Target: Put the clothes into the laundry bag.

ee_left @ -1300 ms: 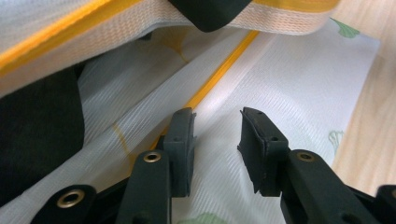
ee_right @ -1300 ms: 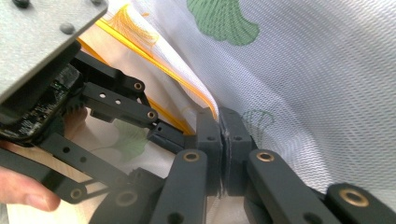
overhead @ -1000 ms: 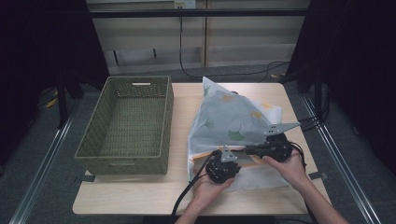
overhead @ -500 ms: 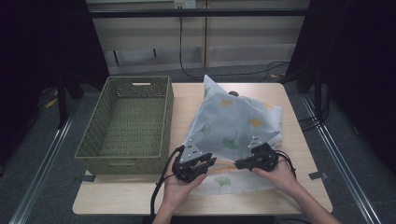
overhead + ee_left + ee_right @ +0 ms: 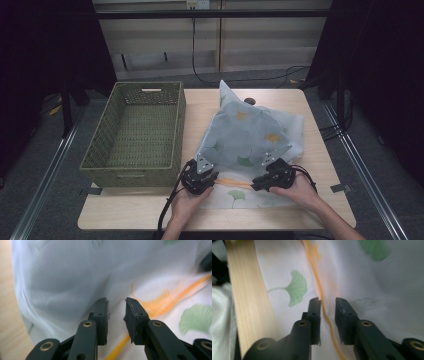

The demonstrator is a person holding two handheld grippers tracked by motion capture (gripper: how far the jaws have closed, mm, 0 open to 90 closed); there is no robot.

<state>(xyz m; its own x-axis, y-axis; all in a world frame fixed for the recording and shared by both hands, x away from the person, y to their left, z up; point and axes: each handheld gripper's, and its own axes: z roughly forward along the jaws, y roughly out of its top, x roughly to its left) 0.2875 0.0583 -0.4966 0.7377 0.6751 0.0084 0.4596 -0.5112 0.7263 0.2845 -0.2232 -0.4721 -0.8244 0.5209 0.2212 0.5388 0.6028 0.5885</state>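
A thin white cloth [image 5: 255,135] printed with green and yellow leaves is spread over the right half of the surface [image 5: 320,210], peaked at 12 o'clock and flattened toward 6 o'clock, where an orange hem [image 5: 232,184] runs between the two grippers. It is judged light, limp and somewhat slippery, so a hold is best taken on the doubled hem or a corner rather than on the single layer. The left gripper [image 5: 212,181] is held with its fingers [image 5: 101,315] slightly spread, nothing pinched. The right gripper [image 5: 256,185] has just been opening, and the hem lies between its fingers [image 5: 344,315] unpinched. At 9 o'clock of the cloth a green woven basket [image 5: 100,165] stands empty.
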